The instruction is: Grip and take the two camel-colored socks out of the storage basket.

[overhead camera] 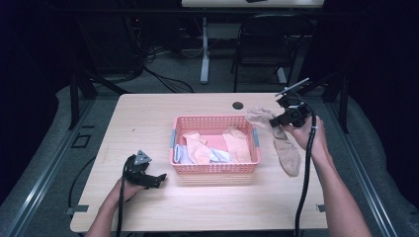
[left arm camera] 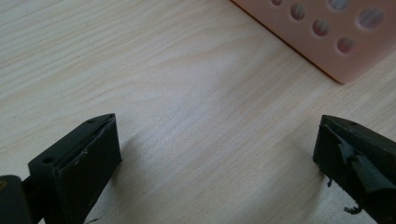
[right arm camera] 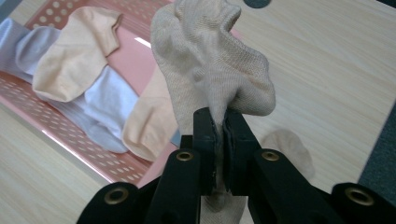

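Note:
A beige sock (overhead camera: 285,145) hangs from my right gripper (overhead camera: 274,121), right of the pink basket (overhead camera: 215,169); its lower end trails on the table. In the right gripper view the jaws are shut on the beige sock (right arm camera: 210,79), which bunches above the right gripper (right arm camera: 222,122) with the pink basket (right arm camera: 60,135) behind it. Inside the basket lie peach socks (overhead camera: 197,146) and white socks (overhead camera: 184,154). My left gripper (overhead camera: 159,180) rests on the table left of the basket's front corner. The left gripper (left arm camera: 217,154) stands open over bare wood, near the basket's wall (left arm camera: 327,42).
A round cable hole (overhead camera: 238,105) sits in the wooden table (overhead camera: 148,118) behind the basket. A dark chair (overhead camera: 269,44) and a table leg (overhead camera: 204,49) stand on the floor beyond the far edge. Cables trail from both grippers toward the near edge.

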`<move>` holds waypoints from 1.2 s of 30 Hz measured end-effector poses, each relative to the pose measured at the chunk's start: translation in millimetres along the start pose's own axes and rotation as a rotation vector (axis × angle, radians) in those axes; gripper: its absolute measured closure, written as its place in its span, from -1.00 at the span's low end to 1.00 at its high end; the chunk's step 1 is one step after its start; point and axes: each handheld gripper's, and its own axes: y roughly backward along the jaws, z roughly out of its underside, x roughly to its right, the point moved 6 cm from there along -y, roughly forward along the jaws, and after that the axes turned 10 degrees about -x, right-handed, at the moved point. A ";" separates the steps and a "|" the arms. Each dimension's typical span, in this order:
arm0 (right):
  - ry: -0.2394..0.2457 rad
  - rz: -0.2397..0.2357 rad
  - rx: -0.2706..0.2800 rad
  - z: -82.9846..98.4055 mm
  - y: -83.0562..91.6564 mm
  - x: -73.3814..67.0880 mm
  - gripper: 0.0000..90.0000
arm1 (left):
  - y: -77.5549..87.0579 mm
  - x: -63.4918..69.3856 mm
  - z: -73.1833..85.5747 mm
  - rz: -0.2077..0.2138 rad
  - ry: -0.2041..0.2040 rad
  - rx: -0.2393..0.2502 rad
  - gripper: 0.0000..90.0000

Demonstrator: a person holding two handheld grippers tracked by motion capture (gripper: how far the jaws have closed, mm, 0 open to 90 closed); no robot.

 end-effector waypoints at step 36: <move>-0.224 0.012 -0.165 82.5 -102.8 74.1 0.26 | -0.1 0.1 -0.1 0.001 0.002 0.001 -0.99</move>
